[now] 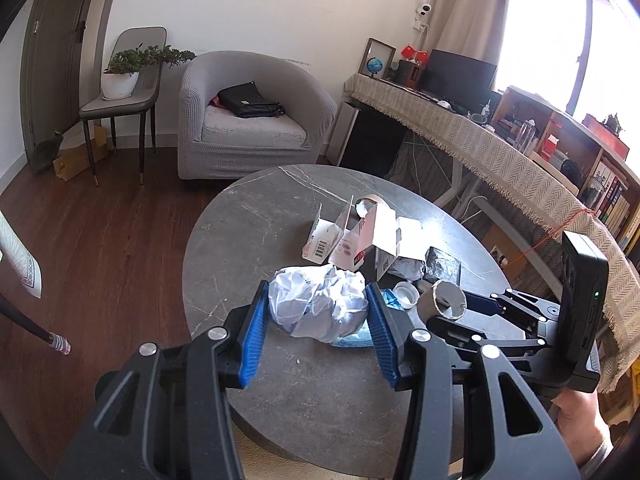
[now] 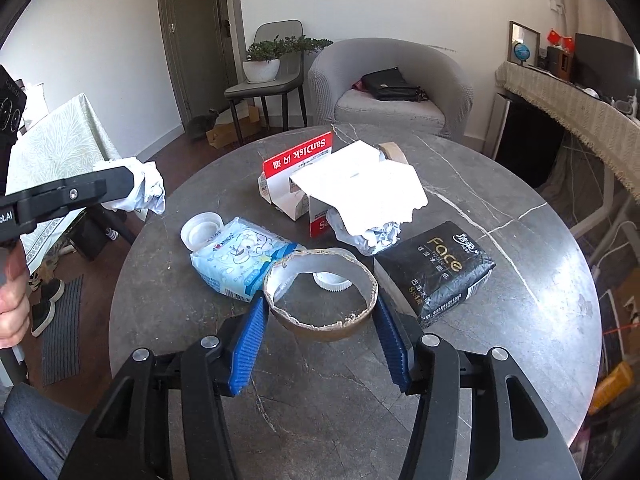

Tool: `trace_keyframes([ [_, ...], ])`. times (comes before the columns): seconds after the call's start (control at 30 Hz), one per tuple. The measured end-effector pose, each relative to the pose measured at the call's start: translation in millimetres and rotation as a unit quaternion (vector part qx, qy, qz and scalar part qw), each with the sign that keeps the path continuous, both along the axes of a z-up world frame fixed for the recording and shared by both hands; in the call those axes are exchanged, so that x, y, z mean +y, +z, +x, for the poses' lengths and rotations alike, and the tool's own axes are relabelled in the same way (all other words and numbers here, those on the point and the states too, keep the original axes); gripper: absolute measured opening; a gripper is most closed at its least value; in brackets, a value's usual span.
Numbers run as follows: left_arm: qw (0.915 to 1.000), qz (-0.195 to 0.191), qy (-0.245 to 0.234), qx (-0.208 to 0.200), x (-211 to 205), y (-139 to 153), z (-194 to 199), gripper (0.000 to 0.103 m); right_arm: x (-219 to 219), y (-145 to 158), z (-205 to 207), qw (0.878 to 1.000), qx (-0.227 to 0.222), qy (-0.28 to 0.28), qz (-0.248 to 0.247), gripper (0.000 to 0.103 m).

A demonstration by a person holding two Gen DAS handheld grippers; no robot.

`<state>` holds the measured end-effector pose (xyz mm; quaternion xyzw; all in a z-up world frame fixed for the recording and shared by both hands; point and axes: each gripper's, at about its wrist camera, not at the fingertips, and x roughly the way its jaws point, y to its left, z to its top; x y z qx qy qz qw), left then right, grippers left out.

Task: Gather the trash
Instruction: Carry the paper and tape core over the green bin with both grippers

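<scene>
My left gripper (image 1: pixel 318 300) is shut on a crumpled ball of white paper (image 1: pixel 316 300) and holds it above the round grey table (image 1: pixel 248 248). The ball also shows in the right wrist view (image 2: pixel 146 190), off the table's left edge. My right gripper (image 2: pixel 320 300) is shut on a cardboard tape core (image 2: pixel 320 292), seen end-on; it also shows in the left wrist view (image 1: pixel 442 300). On the table lie a light-blue tissue pack (image 2: pixel 236 260), a black tissue pack (image 2: pixel 438 270), a SanDisk box (image 2: pixel 296 172), torn white cartons (image 2: pixel 360 188), another crumpled paper (image 2: pixel 370 234) and white lids (image 2: pixel 202 230).
A grey armchair (image 1: pixel 248 120) with a black bag stands behind the table. A chair with a potted plant (image 1: pixel 120 76) is at the left. A cloth-covered desk (image 1: pixel 500 148) and shelves run along the right. A cat (image 2: pixel 202 124) sits by the door.
</scene>
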<state>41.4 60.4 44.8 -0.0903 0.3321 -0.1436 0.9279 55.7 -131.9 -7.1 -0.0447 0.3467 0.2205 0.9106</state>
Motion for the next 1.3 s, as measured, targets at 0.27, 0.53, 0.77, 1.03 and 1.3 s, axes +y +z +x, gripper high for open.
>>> trace_keyframes([
  [0.27, 0.9958, 0.013, 0.089, 0.018, 58, -21, -23, 0.05, 38, 25, -7, 0.998, -0.018, 0.051, 0.039, 0.054],
  [0.53, 0.985, 0.033, 0.16, 0.058, 129, -63, -42, 0.05, 133, 21, -19, 0.989, -0.026, 0.14, 0.029, 0.054],
  [0.77, 0.9774, 0.051, 0.18, 0.098, 173, -96, -54, 0.05, 205, 5, -35, 0.98, -0.017, 0.195, 0.02, 0.054],
  [1.03, 0.9706, 0.036, 0.175, 0.161, 195, -137, -65, 0.05, 250, -17, -39, 0.974, 0.018, 0.227, 0.004, 0.054],
  [1.3, 0.9608, 0.031, 0.179, 0.209, 211, -174, -72, 0.051, 276, -44, -29, 0.97, 0.073, 0.23, -0.008, 0.054],
])
